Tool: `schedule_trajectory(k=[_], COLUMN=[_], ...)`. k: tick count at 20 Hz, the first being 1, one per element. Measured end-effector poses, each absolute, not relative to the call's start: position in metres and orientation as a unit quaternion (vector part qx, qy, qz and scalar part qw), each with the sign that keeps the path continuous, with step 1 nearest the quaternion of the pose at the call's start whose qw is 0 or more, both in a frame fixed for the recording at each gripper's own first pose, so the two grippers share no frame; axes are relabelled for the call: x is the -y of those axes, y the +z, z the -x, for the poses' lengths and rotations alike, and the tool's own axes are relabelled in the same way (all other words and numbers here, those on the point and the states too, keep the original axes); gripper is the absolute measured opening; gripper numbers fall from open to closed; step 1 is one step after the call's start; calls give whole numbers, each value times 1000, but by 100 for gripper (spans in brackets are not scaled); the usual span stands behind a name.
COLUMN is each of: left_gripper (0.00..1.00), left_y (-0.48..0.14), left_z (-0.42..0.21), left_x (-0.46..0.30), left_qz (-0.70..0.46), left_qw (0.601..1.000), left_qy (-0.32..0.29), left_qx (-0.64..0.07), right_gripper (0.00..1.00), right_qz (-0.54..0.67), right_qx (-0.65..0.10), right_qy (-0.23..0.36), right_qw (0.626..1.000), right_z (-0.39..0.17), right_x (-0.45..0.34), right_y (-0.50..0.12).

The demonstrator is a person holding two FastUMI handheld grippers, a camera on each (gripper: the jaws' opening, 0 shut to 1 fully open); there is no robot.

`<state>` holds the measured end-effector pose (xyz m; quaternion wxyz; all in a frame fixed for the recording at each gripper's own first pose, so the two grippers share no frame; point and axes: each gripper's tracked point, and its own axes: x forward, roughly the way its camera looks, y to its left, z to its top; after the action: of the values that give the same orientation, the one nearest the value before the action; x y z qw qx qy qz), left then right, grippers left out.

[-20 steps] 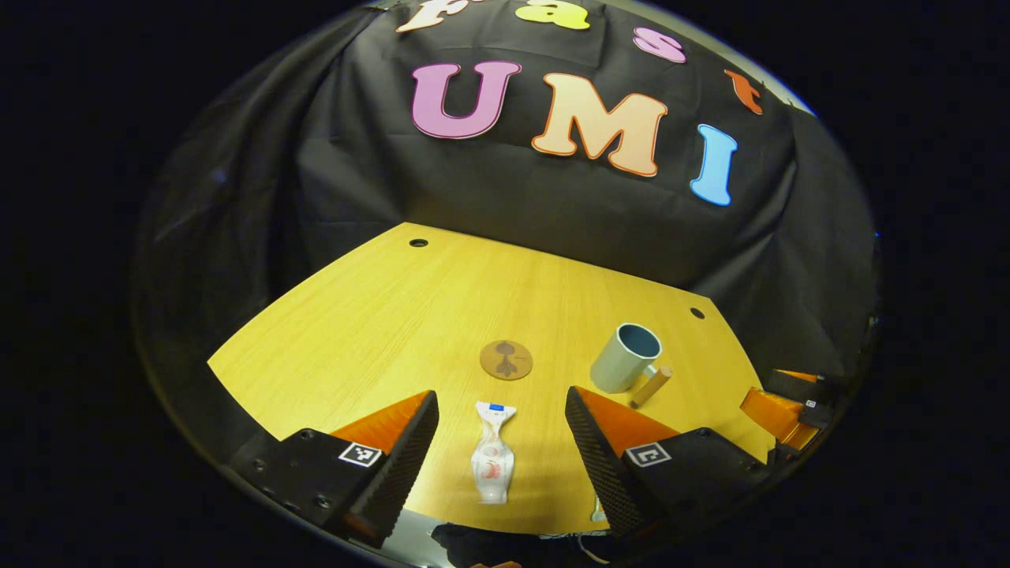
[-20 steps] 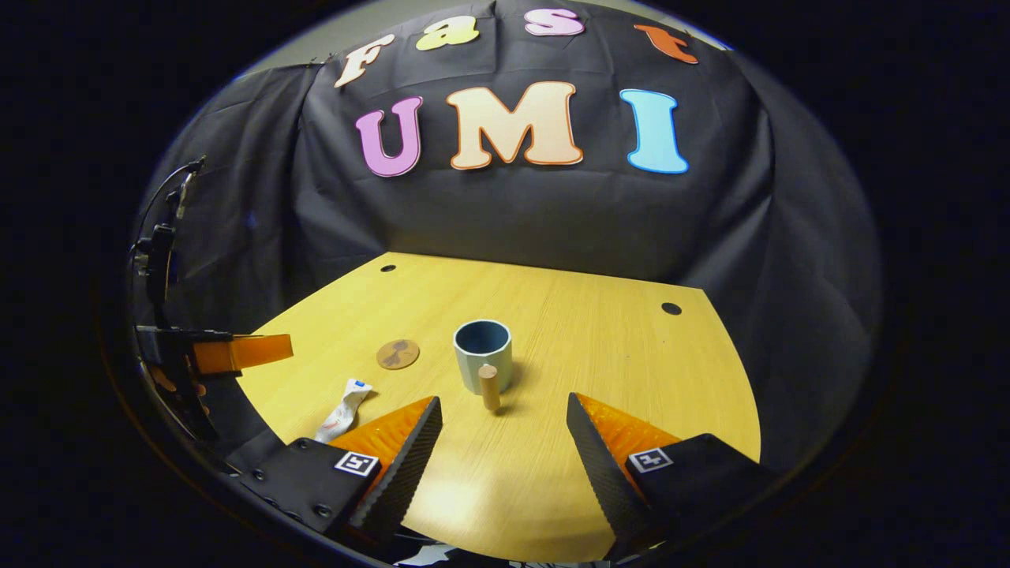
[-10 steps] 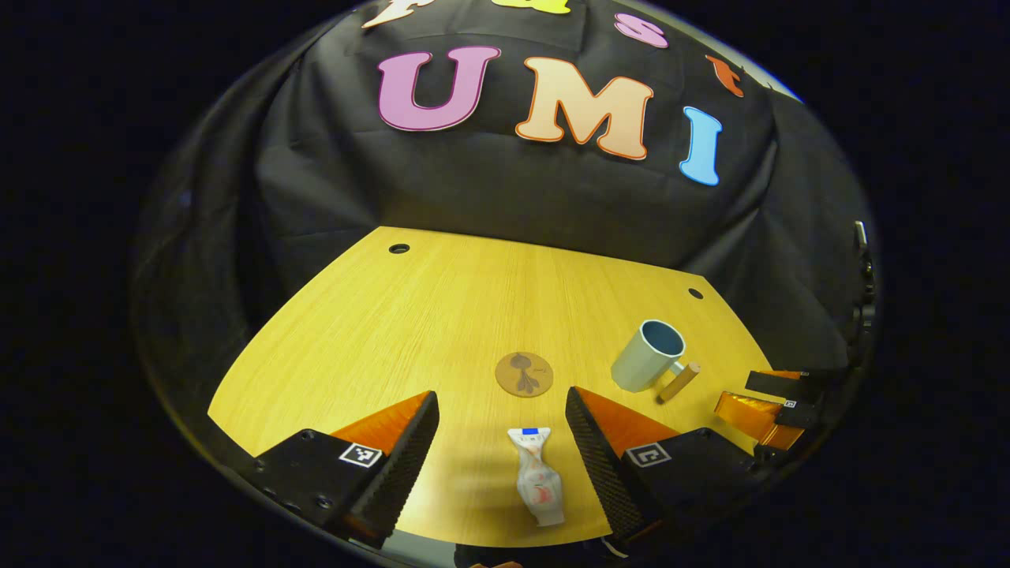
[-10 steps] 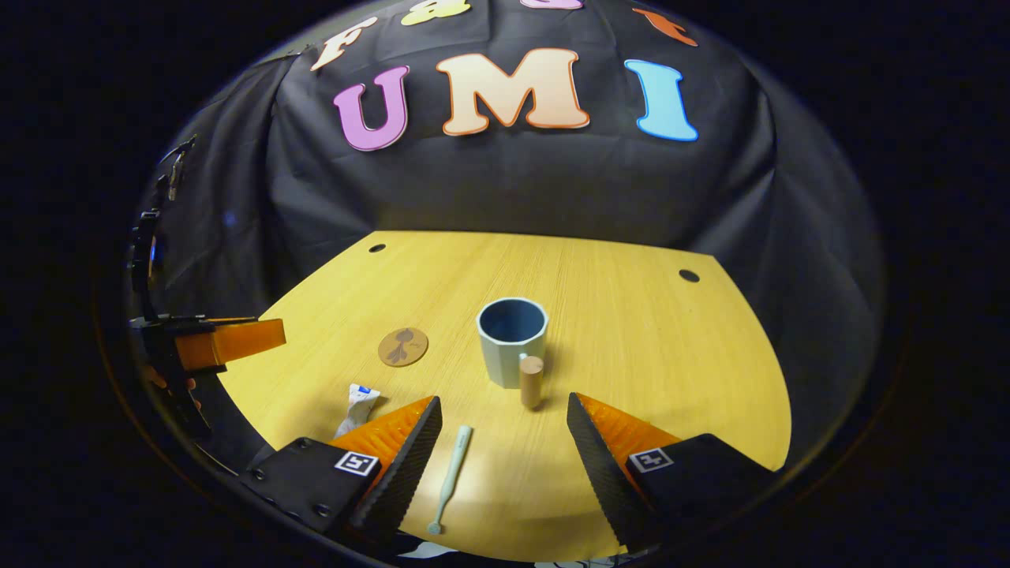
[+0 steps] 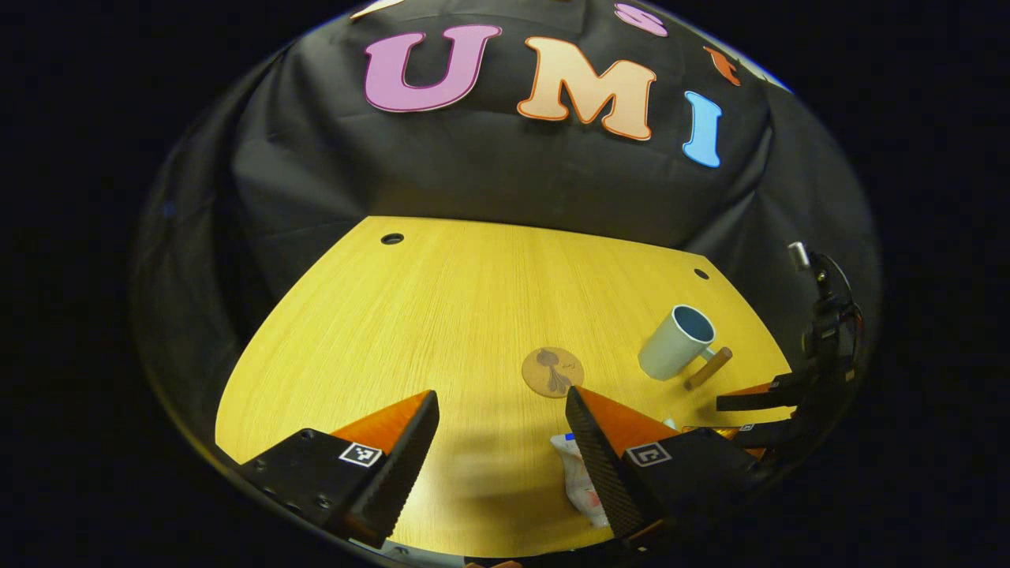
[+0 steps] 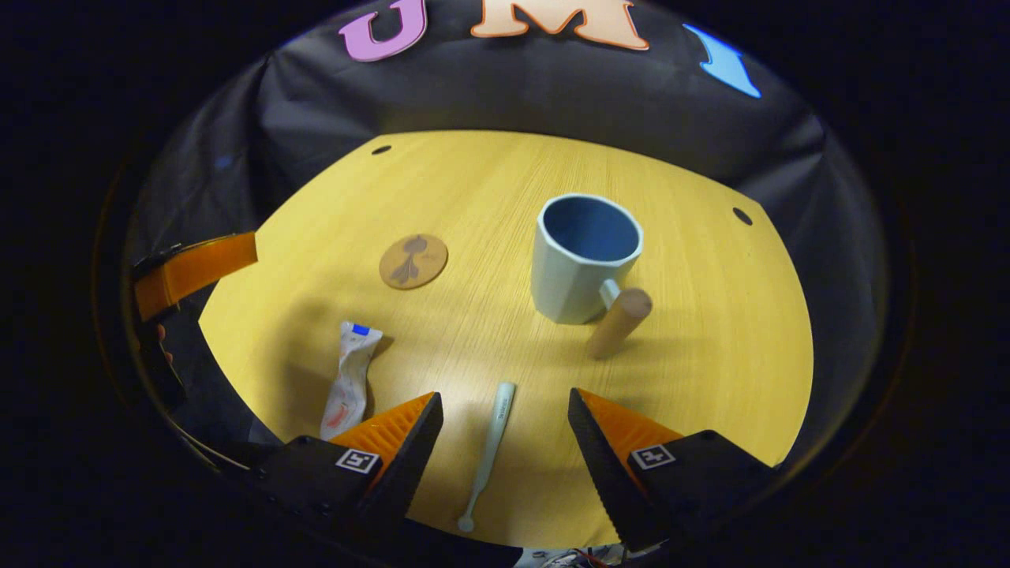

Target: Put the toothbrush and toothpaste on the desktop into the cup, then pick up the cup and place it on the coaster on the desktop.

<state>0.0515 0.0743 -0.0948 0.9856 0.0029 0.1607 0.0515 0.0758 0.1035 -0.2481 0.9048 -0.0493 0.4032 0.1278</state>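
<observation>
A pale toothbrush (image 6: 488,454) lies on the yellow desktop (image 6: 473,189) between the open fingers of my right gripper (image 6: 505,394), not touched by either. The white toothpaste tube (image 6: 349,380) lies to its left. A light blue cup (image 6: 584,256) with a wooden handle (image 6: 618,323) stands upright beyond it, and a round brown coaster (image 6: 413,261) lies left of the cup. In the left gripper view my left gripper (image 5: 501,394) is open over bare wood. There the toothpaste tube (image 5: 578,477) is partly hidden behind its right finger, with the coaster (image 5: 552,371) and cup (image 5: 675,343) farther off.
The desktop (image 5: 442,315) has small dark holes near its far corners, and black cloth walls close behind it. The right gripper (image 5: 730,416) shows at the table's right edge in the left gripper view. One finger (image 6: 197,264) of the left gripper shows at the left edge.
My right gripper has moved forward and tipped down, so the toothbrush now lies between its fingers and the cup looms larger. My left gripper has shifted left of the toothpaste tube.
</observation>
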Motion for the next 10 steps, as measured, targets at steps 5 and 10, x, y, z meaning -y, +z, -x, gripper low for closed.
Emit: schedule_trajectory(k=[5, 10], left_gripper=[96, 96], left_y=[-103, -114], left_z=[-55, -54], left_x=[-88, -114], left_qz=[22, 48], left_qw=[983, 979], left_qy=[56, 78], left_qx=[-172, -184], right_gripper=[99, 82], right_qz=[44, 42], right_qx=[-466, -497], right_qy=[113, 102], right_qw=[876, 861], right_z=[-81, -88], right_x=[-108, -115], right_y=[-264, -274])
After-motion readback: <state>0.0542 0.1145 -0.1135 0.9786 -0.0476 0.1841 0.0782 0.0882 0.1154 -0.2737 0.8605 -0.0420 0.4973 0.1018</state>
